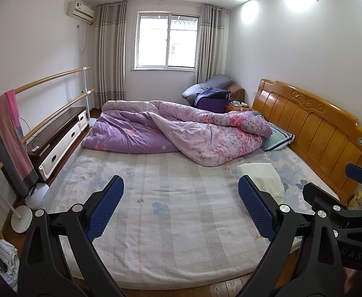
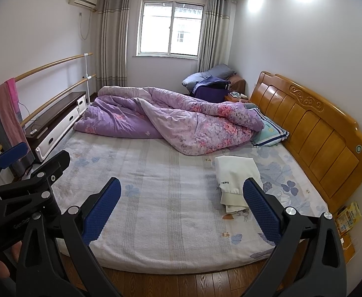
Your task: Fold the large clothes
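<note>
I hold both tongs over the foot side of the bed (image 2: pixel 161 198), and neither grips anything: my left gripper (image 1: pixel 181 208) has its blue pads spread wide apart above the bare flowered sheet, and my right gripper (image 2: pixel 182 210) is spread just as wide. The folded cream garment (image 2: pixel 235 178) lies flat on the bed near the wooden headboard (image 2: pixel 312 121), just beyond my right gripper's right pad, which covers its near edge; it looks like a sweatshirt, though I cannot be sure from here. Farther along the headboard lies a striped pillow (image 2: pixel 270 133), partly under the rumpled purple quilt (image 2: pixel 171 121).
</note>
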`<action>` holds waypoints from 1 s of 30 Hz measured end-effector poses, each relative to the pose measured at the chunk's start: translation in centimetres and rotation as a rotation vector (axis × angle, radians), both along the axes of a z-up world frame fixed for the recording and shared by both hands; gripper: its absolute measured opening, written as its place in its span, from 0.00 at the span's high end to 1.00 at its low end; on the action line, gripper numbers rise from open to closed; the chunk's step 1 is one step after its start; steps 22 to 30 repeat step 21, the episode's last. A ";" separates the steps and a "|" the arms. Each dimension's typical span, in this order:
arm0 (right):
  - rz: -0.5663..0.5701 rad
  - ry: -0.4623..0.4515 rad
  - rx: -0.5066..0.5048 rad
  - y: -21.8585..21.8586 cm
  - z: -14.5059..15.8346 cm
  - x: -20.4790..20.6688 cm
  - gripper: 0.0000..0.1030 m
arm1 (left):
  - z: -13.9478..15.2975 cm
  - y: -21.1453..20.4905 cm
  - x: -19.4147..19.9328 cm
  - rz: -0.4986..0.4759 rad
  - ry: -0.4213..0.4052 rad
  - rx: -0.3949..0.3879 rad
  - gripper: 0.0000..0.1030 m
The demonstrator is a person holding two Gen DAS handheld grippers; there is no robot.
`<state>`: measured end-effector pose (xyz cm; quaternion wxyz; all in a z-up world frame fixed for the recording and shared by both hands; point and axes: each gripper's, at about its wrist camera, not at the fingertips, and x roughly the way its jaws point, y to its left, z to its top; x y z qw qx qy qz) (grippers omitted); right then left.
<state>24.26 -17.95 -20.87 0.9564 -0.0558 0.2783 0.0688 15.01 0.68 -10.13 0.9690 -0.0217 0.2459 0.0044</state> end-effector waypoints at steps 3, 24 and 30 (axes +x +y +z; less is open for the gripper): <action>0.009 0.015 0.015 -0.9 -0.4 0.7 0.07 | -0.3 -0.5 0.5 0.002 0.017 0.003 0.09; 0.179 0.056 0.048 -11.8 -2.0 6.2 0.07 | -2.4 -10.4 3.1 0.135 0.067 -0.005 0.09; 0.179 0.056 0.048 -11.8 -2.0 6.2 0.07 | -2.4 -10.4 3.1 0.135 0.067 -0.005 0.09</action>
